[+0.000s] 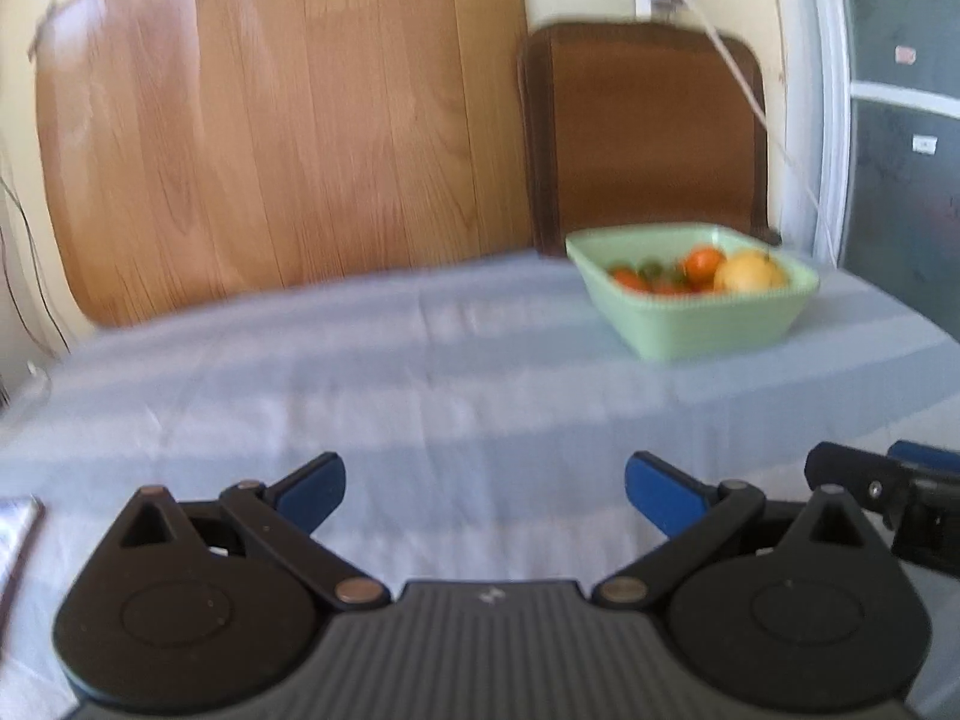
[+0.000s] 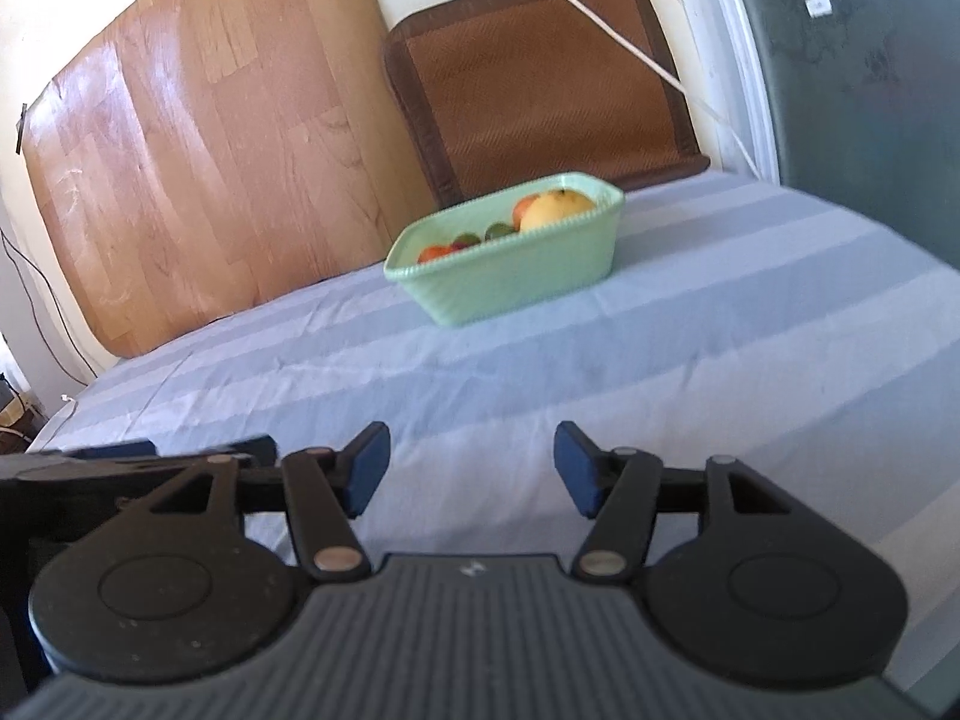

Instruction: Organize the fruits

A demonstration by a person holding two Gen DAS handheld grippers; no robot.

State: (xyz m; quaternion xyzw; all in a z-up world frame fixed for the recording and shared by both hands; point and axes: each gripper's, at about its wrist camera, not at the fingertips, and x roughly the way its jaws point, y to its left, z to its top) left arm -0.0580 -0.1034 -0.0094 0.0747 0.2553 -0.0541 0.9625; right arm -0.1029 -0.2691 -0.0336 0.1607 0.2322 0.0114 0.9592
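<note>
Across the striped worktop [image 2: 690, 360], well apart from both tools, the green bowl [image 2: 510, 276] w/ fruit [image 2: 558, 210] waits; your left tool [image 1: 485, 495] & right tool [image 2: 471, 468] are spread, empty, so approach's prob. next.

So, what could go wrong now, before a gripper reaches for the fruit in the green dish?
1. The green dish sits far from both open grippers, left gripper and right gripper, so a long reach may nudge it across the striped cloth.
2. The small fruits lie crowded beside the big yellow fruit; a pinch could catch two.
</note>
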